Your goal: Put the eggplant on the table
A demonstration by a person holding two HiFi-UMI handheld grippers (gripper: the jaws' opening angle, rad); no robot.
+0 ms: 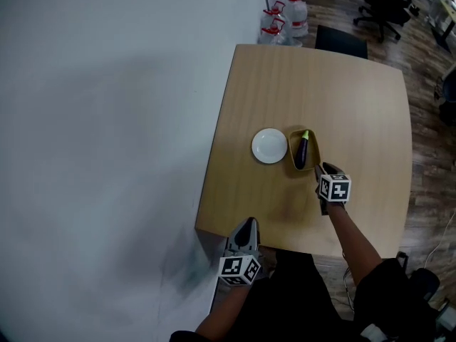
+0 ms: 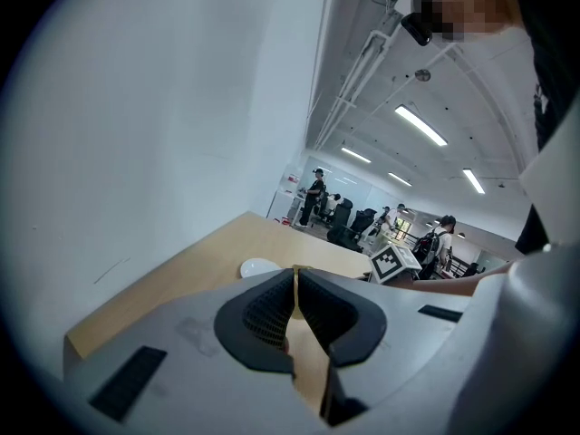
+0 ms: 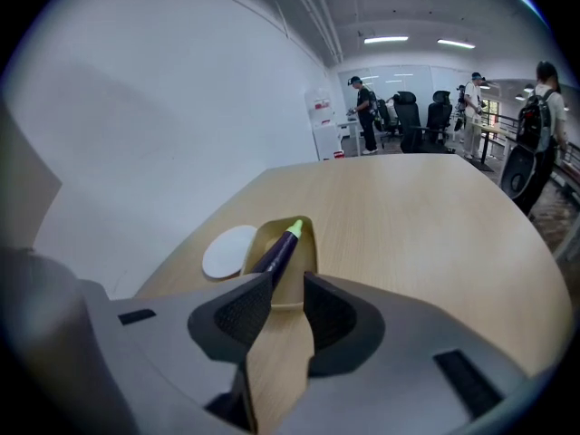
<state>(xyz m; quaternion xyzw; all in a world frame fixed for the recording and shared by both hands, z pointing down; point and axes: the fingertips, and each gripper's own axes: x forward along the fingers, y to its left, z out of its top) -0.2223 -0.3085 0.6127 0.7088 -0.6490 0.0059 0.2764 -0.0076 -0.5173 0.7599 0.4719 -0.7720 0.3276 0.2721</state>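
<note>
A dark purple eggplant (image 1: 303,150) with a green stem lies in a narrow olive dish (image 1: 314,152) near the middle of the wooden table (image 1: 342,91). My right gripper (image 1: 324,169) hovers just at the near end of that dish. In the right gripper view its jaws (image 3: 286,284) stand open with nothing between them, and the eggplant (image 3: 276,250) rests in the dish (image 3: 308,243) just beyond the tips. My left gripper (image 1: 247,226) hangs over the table's near left edge. Its jaws (image 2: 296,272) are shut and hold nothing.
A white plate (image 1: 269,146) sits directly left of the dish. A white wall runs along the table's left side. Water bottles (image 1: 285,16) and a black chair (image 1: 340,41) stand beyond the far edge. Several people stand far off in the room.
</note>
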